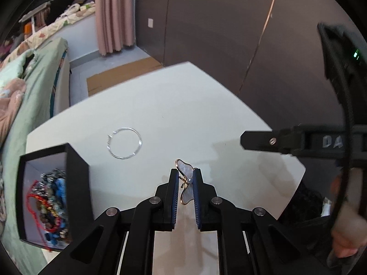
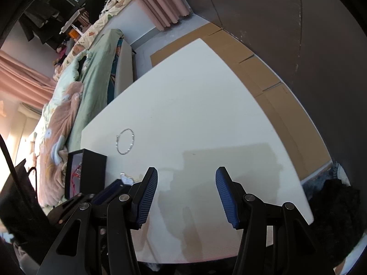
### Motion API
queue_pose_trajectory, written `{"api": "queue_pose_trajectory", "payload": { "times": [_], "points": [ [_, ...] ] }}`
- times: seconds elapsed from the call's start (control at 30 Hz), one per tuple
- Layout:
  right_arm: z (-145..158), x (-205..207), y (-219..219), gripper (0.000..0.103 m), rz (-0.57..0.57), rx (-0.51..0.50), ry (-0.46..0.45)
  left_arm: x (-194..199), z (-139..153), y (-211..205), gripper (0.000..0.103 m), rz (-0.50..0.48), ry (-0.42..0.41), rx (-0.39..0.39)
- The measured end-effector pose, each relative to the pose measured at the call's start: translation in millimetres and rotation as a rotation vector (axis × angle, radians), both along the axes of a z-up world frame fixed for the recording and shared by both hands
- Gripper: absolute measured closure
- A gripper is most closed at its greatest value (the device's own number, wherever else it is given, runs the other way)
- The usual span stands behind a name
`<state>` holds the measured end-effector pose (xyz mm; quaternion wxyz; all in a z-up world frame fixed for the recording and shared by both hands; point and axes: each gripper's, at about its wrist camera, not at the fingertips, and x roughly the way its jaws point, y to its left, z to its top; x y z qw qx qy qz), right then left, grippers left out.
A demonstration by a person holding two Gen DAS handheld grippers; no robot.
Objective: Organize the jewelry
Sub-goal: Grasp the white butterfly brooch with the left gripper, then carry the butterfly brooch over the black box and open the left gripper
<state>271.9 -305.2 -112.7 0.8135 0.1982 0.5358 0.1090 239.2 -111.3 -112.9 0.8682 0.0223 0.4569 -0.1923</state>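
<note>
My left gripper (image 1: 186,176) is shut on a pearly butterfly brooch (image 1: 186,171) with a gold rim, held above the white table (image 1: 183,114). The brooch also shows in the right wrist view (image 2: 127,179), at the tip of the left gripper. A thin silver bangle (image 1: 124,142) lies flat on the table, ahead and left; it also shows in the right wrist view (image 2: 125,144). A black jewelry box (image 1: 75,167) at the table's left edge holds several beaded bracelets (image 1: 52,204). My right gripper (image 2: 187,183) is open and empty above the table.
The right gripper's body (image 1: 298,141) reaches in from the right of the left wrist view. A bed with green and pink bedding (image 2: 75,100) runs along the table's left side. Cardboard sheets (image 2: 270,87) lie on the floor beyond the table. A dark wall stands behind.
</note>
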Motion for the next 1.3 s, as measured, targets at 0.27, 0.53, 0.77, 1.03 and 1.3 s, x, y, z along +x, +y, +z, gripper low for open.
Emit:
{"api": "queue_pose_trajectory", "payload": {
  "times": [0.27, 0.53, 0.77, 1.03, 1.3],
  "points": [
    [3, 6, 15, 0.049, 0.000, 0.008, -0.017, 7, 16, 34, 0.091, 0.075, -0.019, -0.035],
    [8, 11, 25, 0.049, 0.000, 0.026, -0.038, 3, 37, 81, 0.091, 0.147, -0.058, -0.099],
    [8, 16, 52, 0.049, 0.056, 0.014, -0.046, 7, 44, 126, 0.091, 0.239, -0.059, -0.151],
    [7, 26, 85, 0.051, 0.103, 0.002, -0.051, 15, 40, 161, 0.091, 0.298, -0.040, -0.206],
    [4, 34, 106, 0.052, 0.114, -0.008, -0.045, 21, 39, 190, 0.068, 0.373, -0.029, -0.291]
  ]
}}
